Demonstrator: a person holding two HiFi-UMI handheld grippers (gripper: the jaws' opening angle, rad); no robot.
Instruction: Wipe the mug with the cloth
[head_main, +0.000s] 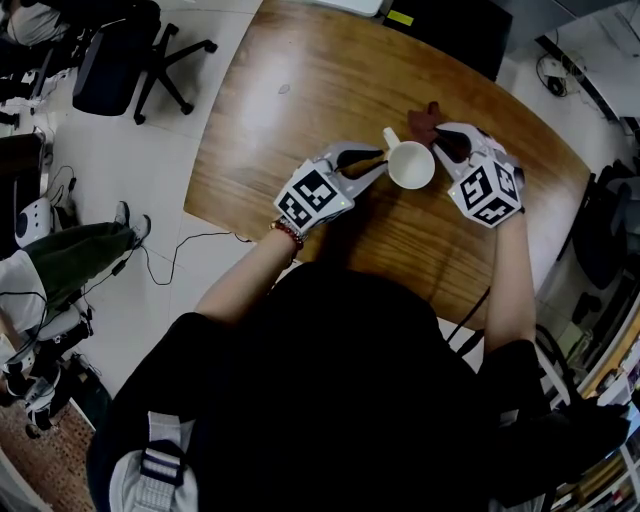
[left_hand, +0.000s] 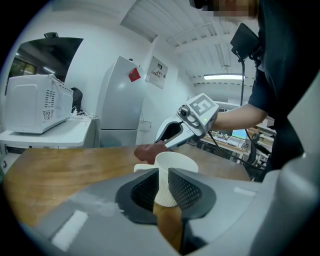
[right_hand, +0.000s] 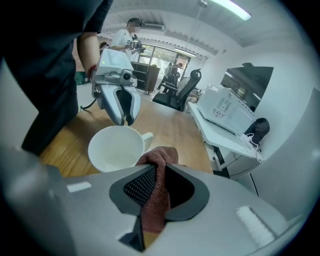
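A white mug (head_main: 411, 166) stands upright on the wooden table (head_main: 300, 90), its handle pointing to the far side. My left gripper (head_main: 378, 166) is shut on the mug's near wall (left_hand: 165, 186), one pad inside the rim and one outside. To the right of the mug, my right gripper (head_main: 447, 148) is shut on a reddish-brown cloth (right_hand: 157, 186). The cloth's free end (head_main: 424, 122) bunches up just beyond the mug's rim (right_hand: 118, 148). Seen from the left gripper view, the cloth (left_hand: 148, 150) sits right behind the mug, under the right gripper (left_hand: 172, 134).
The table's curved front edge (head_main: 230, 225) runs close to the person's body. On the floor at far left stands an office chair (head_main: 130, 55), and a seated person's leg (head_main: 70, 262) shows there. A microwave (right_hand: 227, 111) rests on a side counter (left_hand: 45, 136).
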